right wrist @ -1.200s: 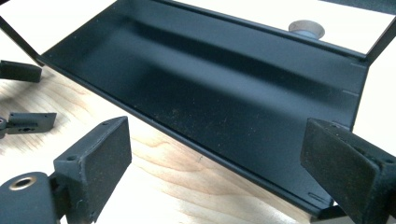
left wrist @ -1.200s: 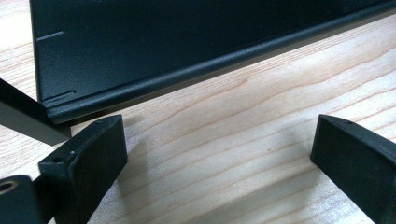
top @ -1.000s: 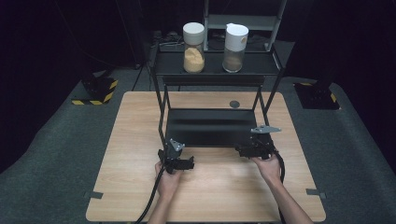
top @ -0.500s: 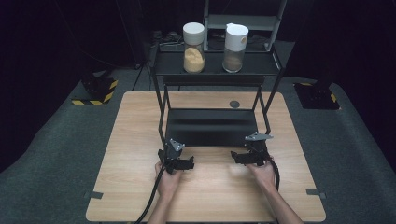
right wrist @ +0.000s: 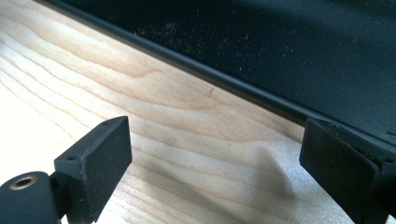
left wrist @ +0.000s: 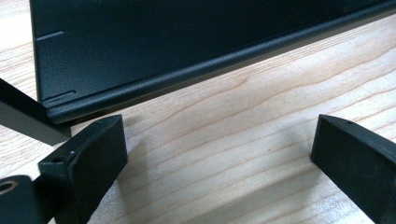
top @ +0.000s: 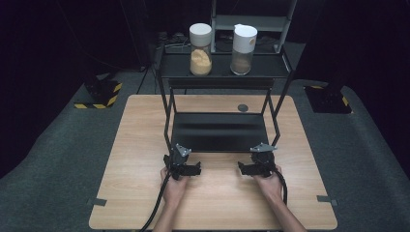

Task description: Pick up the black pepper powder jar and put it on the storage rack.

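Both your left gripper (top: 185, 166) and right gripper (top: 253, 166) stand wide, holding nothing, at the near edge of the black metal shelf rack (top: 220, 131) mid-table. Bring each squarely onto its lower tray's rim before closing.

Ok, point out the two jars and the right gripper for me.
Left jar (top: 200, 50), high view, on its glass body.
Right jar (top: 243, 48), high view, on its glass body.
Right gripper (top: 251, 168), high view, midway between its open jaws.
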`<control>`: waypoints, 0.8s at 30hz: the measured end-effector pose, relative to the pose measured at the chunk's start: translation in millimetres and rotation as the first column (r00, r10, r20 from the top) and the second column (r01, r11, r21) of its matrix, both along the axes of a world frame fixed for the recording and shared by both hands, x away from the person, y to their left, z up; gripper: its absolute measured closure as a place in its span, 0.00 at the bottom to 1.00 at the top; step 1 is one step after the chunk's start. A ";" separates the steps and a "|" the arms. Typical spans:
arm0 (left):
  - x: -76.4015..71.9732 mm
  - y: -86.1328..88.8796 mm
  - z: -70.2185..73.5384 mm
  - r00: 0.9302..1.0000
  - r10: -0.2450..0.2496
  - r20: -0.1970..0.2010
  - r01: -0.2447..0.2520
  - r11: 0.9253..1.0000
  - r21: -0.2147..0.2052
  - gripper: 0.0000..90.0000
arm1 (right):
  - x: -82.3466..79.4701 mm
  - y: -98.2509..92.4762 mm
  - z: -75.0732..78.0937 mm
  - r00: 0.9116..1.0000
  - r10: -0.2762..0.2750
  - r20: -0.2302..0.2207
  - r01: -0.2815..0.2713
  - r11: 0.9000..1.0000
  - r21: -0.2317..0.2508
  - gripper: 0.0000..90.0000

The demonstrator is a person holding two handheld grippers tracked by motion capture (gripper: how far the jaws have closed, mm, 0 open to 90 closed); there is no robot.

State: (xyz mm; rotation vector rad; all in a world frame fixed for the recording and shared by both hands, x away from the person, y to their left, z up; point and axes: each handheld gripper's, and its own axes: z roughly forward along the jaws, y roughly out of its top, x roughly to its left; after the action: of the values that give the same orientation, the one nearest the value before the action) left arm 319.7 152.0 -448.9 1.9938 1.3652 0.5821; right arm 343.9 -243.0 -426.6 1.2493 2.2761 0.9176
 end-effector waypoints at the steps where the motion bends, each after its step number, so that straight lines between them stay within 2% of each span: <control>1: 0.0 0.0 0.0 1.000 0.000 0.000 0.000 1.000 0.000 0.04 | -0.5 1.1 -1.3 1.000 -0.001 0.002 0.001 1.000 -0.008 0.09; 5: 0.0 0.0 0.0 1.000 0.000 0.000 0.000 1.000 0.000 0.04 | -1.0 4.2 -6.2 1.000 -0.011 -0.006 0.010 1.000 -0.029 0.08; 10: 0.0 0.0 0.0 1.000 0.000 0.000 0.000 1.000 0.000 0.04 | -4.3 -3.1 -13.2 1.000 -0.013 0.007 0.013 1.000 0.006 0.08; 12: -0.1 0.0 -0.1 1.000 0.000 0.000 0.000 1.000 -0.001 0.04 | -8.4 -7.2 -18.3 1.000 -0.008 0.030 0.007 1.000 0.021 0.08; 24: 0.1 0.1 0.0 1.000 0.000 0.000 0.000 1.000 0.000 0.04 | -8.7 -7.2 -18.5 0.999 -0.008 0.031 0.007 1.000 0.021 0.08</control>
State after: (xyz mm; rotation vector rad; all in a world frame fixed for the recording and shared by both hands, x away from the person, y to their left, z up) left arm 319.7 152.1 -448.9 1.9936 1.3651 0.5816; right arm 335.3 -250.2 -445.1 1.2429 2.2415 0.9542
